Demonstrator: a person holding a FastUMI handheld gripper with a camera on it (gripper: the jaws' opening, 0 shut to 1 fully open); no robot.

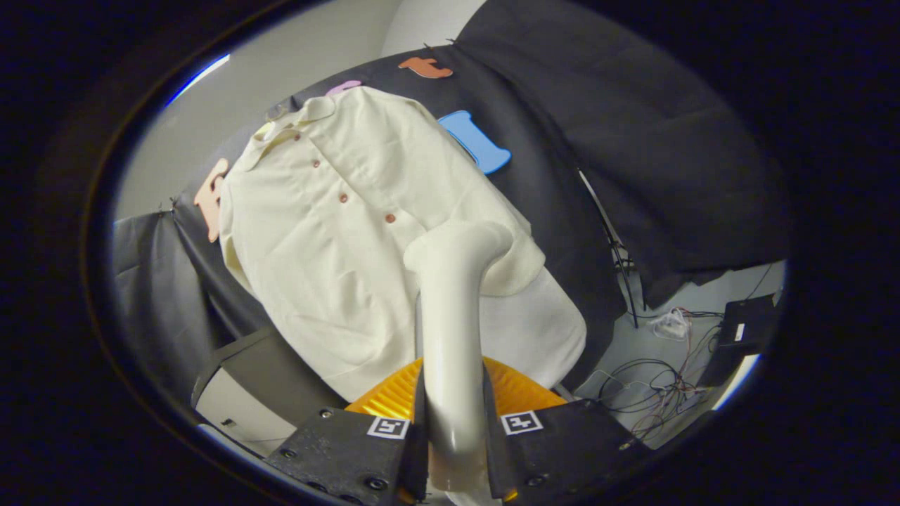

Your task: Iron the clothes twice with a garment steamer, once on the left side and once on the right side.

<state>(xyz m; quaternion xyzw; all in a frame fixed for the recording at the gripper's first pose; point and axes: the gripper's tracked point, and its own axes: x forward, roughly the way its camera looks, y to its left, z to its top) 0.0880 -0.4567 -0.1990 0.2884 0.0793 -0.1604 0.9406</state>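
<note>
A cream button-up shirt (pixel 330 232) hangs against the black booth wall, collar at the top, with several brown buttons down its front. My gripper (pixel 453 422) is shut on the white handle of the garment steamer (pixel 453 309), both fingers pressing its sides. The steamer rises from between the fingers and its curved head reaches toward the shirt's lower right part, near the hem; I cannot tell whether the head touches the fabric. An amber translucent part (pixel 390 400) of the steamer shows just behind the fingers.
Loose cables (pixel 654 393) and a black box (pixel 745 327) lie on the pale floor to the right of the shirt. A grey panel (pixel 267 365) stands below the shirt on the left. Black cloth drapes the wall on both sides.
</note>
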